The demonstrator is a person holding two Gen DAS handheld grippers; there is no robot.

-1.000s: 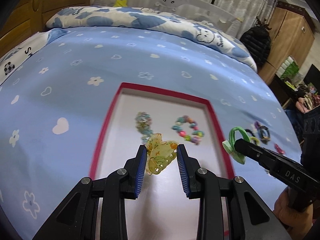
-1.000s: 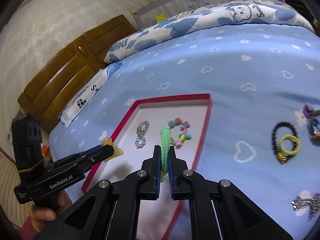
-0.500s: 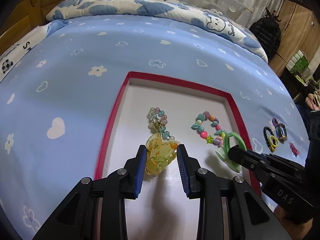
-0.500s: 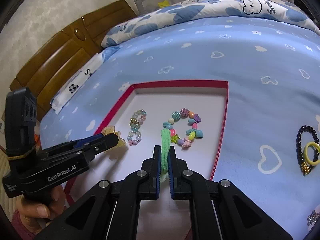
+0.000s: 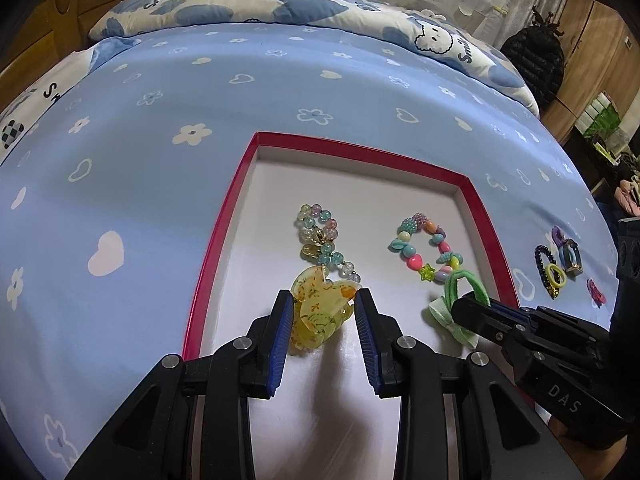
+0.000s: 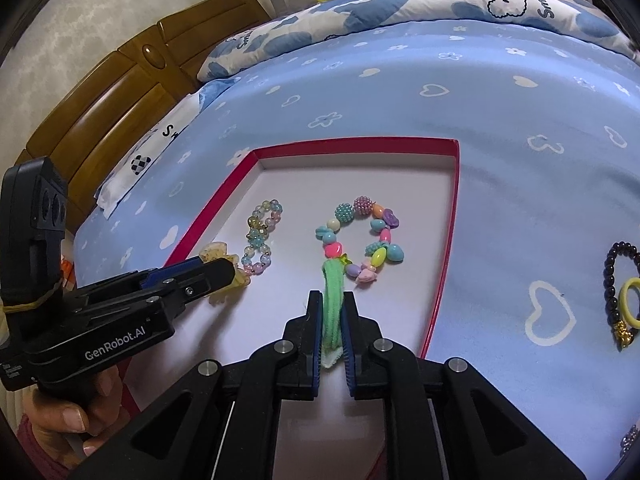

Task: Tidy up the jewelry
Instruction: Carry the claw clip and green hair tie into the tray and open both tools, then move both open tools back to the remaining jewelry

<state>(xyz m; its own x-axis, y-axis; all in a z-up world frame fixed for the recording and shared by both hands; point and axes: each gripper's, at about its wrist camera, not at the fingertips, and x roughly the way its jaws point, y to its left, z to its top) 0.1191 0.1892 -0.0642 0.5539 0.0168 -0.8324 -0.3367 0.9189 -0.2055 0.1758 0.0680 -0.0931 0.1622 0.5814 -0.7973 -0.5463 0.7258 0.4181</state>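
both grippers have come lower and further forward over the red-rimmed tray [image 5: 476, 200] since a second ago, so the beads in it look bigger and nearer now. the yellow hair claw [image 5: 320, 312] sits between the blue pads of the left gripper [image 5: 323, 328], which is closed on it only as far as the width of the claw, with its far tip just over the end of the pale bead bracelet [image 5: 320, 236]. the green hair tie [image 6: 333, 312] with its small bow is pinched in the right gripper [image 6: 332, 336], whose jaws are almost together, and its loop reaches to the near edge of the colourful bead bracelet [image 6: 360, 240]. both held things are low over the white floor of the tray, in its near half; i cannot tell if they touch it already. to do this step well, i think each piece should go down on bare floor a little on the near side of the bracelets, so nothing is stacked or tangled, and the jaws should open slowly and lift straight up. the claw may tip when it is released, and the soft tie may cling to a pad. outside, on the blue bedsheet [image 6: 500, 92], a dark bead bracelet [image 6: 612, 280], a yellow ring band [image 6: 630, 300] and some other small pieces wait, well apart from the tray.
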